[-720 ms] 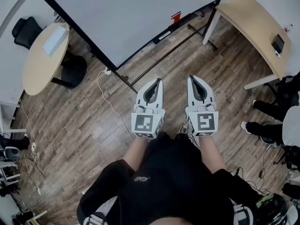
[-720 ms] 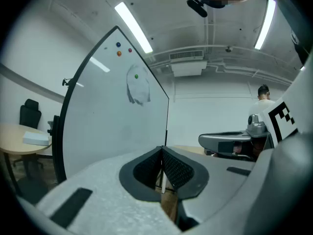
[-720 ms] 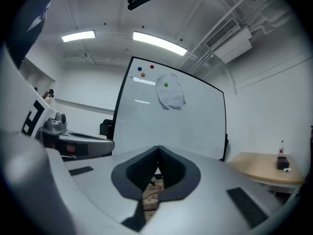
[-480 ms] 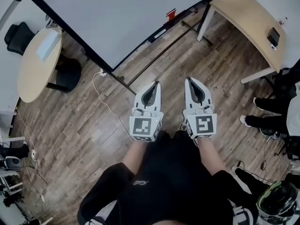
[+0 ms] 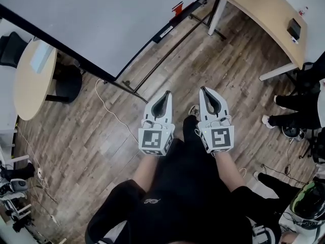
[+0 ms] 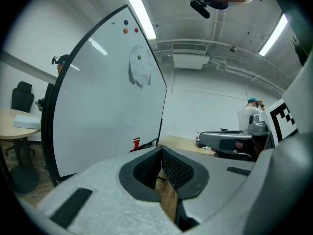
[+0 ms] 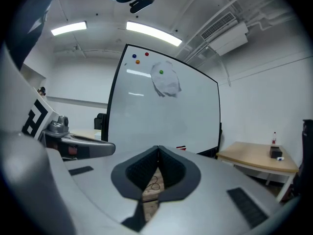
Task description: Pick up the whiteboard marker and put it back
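Both grippers are held out level over the wooden floor, side by side, facing a whiteboard (image 5: 101, 19) on a wheeled stand. My left gripper (image 5: 168, 92) is shut with nothing in it. So is my right gripper (image 5: 203, 89). In the left gripper view the jaw tips (image 6: 161, 148) meet, and in the right gripper view (image 7: 157, 148) they meet too. A small red object (image 5: 176, 7) sits on the board's tray, also seen as a red object (image 6: 136, 144) and a red object (image 7: 181, 148) in the gripper views. I cannot pick out a marker on the tray from here.
A round table (image 5: 28, 78) and a dark chair (image 5: 67, 83) stand at the left. A wooden desk (image 5: 264, 14) is at the upper right. A white cable (image 5: 109, 111) trails on the floor. People's legs (image 5: 299, 111) are at the right edge.
The room has slid up and left in the head view as the person steps; a foot now shows between the grippers. Both grippers stay shut and side by side.
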Motion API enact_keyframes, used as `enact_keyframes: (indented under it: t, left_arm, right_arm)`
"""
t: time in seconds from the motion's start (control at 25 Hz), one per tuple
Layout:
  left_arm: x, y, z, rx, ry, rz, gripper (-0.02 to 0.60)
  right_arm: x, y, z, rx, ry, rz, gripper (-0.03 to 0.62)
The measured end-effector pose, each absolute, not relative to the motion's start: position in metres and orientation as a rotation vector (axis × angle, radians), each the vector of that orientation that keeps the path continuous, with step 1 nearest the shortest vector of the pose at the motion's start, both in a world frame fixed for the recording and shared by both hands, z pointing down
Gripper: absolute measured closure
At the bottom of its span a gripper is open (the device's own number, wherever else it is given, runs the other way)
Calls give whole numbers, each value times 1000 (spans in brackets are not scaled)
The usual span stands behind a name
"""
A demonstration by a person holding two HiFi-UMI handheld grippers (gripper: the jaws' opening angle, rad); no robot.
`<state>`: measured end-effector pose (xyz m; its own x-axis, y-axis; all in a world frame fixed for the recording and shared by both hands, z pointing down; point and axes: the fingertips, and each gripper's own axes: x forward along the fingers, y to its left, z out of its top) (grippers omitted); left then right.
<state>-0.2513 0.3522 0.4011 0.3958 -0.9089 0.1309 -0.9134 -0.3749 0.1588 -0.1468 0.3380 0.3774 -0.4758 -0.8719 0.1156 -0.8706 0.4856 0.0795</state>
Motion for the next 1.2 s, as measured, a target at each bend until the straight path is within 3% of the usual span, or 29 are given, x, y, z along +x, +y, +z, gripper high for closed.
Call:
enact_keyframes:
  t: [0.48, 0.92, 1.2]
  left_arm:
    - [-227, 218, 397, 2430, -1627, 105, 575]
    - [-148, 132, 430, 2503, -1559, 441, 575]
    - [-152, 106, 455, 2444, -1510, 604, 575]
  right_arm:
    - [-116, 198, 380, 1505, -2668, 53, 592]
    - [-31, 112, 427, 1435, -2677, 212, 592]
    - [-36, 92, 437, 1395, -2708, 252, 592]
